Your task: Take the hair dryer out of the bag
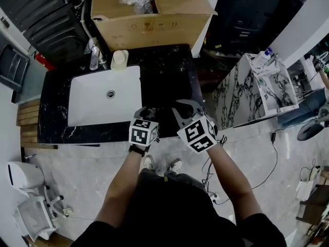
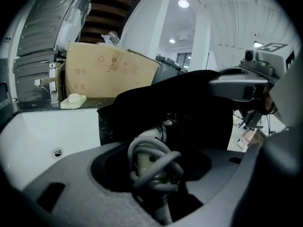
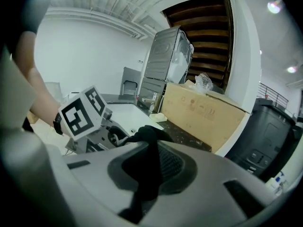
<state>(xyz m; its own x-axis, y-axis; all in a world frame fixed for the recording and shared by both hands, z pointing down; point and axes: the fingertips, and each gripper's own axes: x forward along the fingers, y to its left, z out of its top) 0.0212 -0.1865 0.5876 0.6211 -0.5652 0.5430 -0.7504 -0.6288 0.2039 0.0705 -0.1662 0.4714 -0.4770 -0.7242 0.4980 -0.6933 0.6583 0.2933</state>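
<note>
1. Left gripper view.
   - The left gripper (image 2: 158, 150) has its jaws spread wide, one on either side of the cream plastic hair dryer (image 2: 147, 163).
   - The dryer's handle, wound in loops of grey cord, pokes out of the mouth of the black fabric bag (image 2: 189, 100).
   - A dark gap shows between the bundle and one jaw, so the grip is judged not yet made.
   - Recommended: close squarely on the handle with the cord loops inside the bite, then draw back along the line of the handle.
   - The right gripper (image 2: 215, 85) sits at the bag's upper rim.
   - Not verifiable: the dryer's body and nozzle lie inside the bag, and no plug is seen.

2. Right gripper view.
   - The jaws are pressed together on a fold of the bag's black cloth.
   - Recommended: hold this pinch firm and pull against the other hand, so that the bag does not follow the dryer.
   - A loose cord loop could catch on the rim.
   - Not verifiable: the left gripper's marker cube and body cover the bag's mouth, so the dryer does not show.

3. Head view.
   - Both grippers are close together over the front edge of the black marbled counter (image 1: 169, 81), just right of the white rectangular sink (image 1: 82, 104).
   - Not verifiable: the marker cubes cover the jaws, the bag merges with the dark counter, and the dryer cannot be made out.
</note>
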